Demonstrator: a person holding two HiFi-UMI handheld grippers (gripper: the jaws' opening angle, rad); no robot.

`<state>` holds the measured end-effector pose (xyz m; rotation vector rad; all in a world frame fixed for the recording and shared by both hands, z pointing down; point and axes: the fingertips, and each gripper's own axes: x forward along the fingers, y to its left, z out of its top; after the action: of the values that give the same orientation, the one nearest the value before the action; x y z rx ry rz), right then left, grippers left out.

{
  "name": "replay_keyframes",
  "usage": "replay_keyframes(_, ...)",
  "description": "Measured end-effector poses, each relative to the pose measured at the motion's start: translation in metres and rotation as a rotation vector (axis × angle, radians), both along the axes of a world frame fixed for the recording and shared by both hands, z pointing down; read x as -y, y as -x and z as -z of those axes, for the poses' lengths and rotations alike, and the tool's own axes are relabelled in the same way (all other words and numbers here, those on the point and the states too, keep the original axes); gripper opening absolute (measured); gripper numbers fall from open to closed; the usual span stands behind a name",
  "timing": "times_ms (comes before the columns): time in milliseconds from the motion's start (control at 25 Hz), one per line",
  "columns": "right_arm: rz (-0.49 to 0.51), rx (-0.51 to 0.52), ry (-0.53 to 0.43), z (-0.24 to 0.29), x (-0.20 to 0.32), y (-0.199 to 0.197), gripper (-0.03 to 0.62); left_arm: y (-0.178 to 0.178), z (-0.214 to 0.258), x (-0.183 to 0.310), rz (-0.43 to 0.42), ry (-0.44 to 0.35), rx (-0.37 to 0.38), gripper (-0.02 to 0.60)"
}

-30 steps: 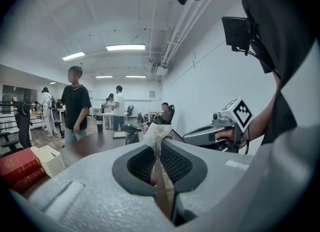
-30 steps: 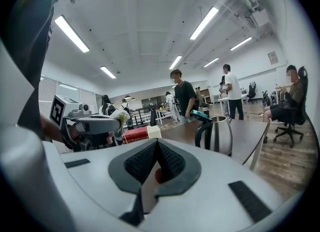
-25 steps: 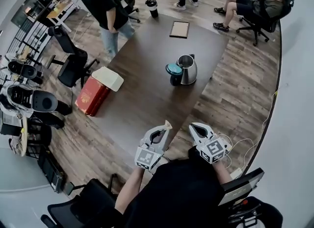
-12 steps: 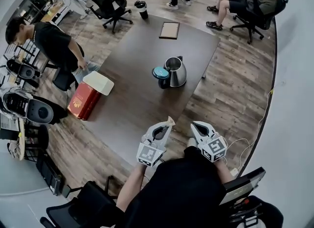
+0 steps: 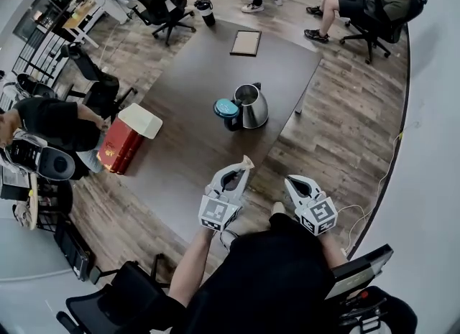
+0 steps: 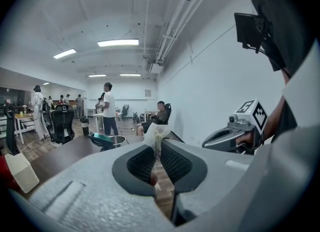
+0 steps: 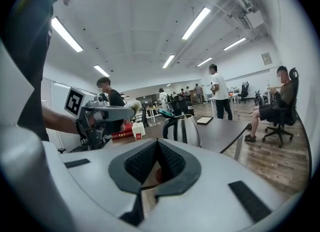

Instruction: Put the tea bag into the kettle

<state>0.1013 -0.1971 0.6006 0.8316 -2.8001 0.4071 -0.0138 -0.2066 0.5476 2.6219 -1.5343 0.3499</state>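
Our left gripper point(image 5: 241, 171) pinches the tea bag point(image 5: 247, 161); our right gripper point(image 5: 293, 182) sits closed on nothing; the kettle point(image 5: 251, 106) stands far off on the table point(image 5: 190, 153).

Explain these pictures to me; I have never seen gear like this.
There is no robot here: a person holds a hand-worked tool in each hand, and each tool ends in tongs. The wide picture comes from a camera on the person's head, looking down. The other two come from cameras riding on each tool, looking along its tongs. The left tongs are shut on a tea bag, which sticks out past their tips. The right tongs are shut and hold nothing. Ahead is a dark table with a steel kettle, its teal lid open, and a flat rectangular board near the far end. Other people stand and sit around the room.
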Motion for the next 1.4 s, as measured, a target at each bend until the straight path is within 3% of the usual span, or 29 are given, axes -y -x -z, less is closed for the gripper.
replay_keyframes(640, -0.099, 0.059, 0.034, -0.009, 0.014, -0.051, 0.006, 0.025, 0.039, 0.119, 0.152, 0.010, 0.036, 0.034)
replay_keyframes(1400, -0.221, 0.075, 0.074, -0.024, 0.009, -0.099, 0.006, 0.046, 0.025, 0.228, 0.295, 0.157, -0.136, 0.034)
